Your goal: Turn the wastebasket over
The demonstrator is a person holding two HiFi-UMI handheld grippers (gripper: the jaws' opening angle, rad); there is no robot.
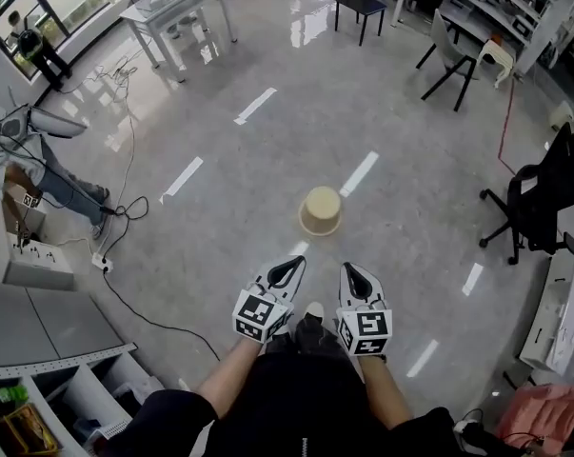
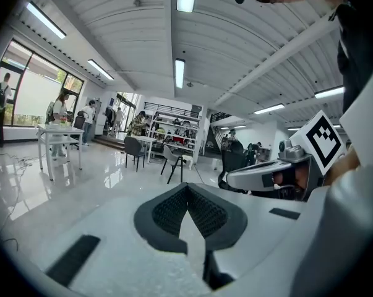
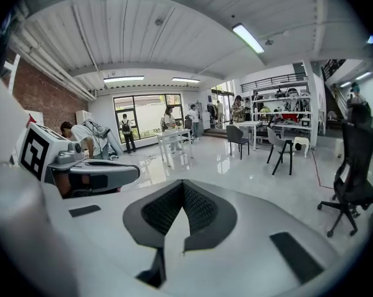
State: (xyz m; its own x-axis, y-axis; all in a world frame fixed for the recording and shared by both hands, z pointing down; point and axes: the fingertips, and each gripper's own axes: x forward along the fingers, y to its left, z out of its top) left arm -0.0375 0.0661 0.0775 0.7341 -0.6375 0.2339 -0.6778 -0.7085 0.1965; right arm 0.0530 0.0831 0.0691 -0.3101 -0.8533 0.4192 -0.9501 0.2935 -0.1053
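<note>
Wastebasket [image 1: 321, 210]: it is standing alone on the floor [image 1: 220, 208], ahead of both tools and well apart from them, just beside a white dashed marking [image 1: 360, 173]. It is showing a round, tapered body in matte beige, probably plastic. The narrower pale end is facing up and the wider flared edge is sitting on the floor, so it is probably resting mouth down, though the head view is not settling this.

Handling, as a judgement: it is looking light, thin-walled, and stiff enough to keep its shape, though likely to flex under a hard pinch. The smooth sloping wall is inviting slip, and breakage is not a concern. The flared rim is offering the surest hold; pressing on two opposite sides, one tool to each, is the alternative.

Left tool [image 1: 287, 272] and right tool [image 1: 356, 276]: both are hovering low in front of the person, side by side. Their ribbed black pads are meeting at the tips with nothing between them, so each is closed and empty. Each is carrying a white shell and a marker cube [image 1: 259, 314].

The floor is showing glossy grey and is mirroring the ceiling lights. A black office chair [image 1: 539, 203] is standing off to the right.
</note>
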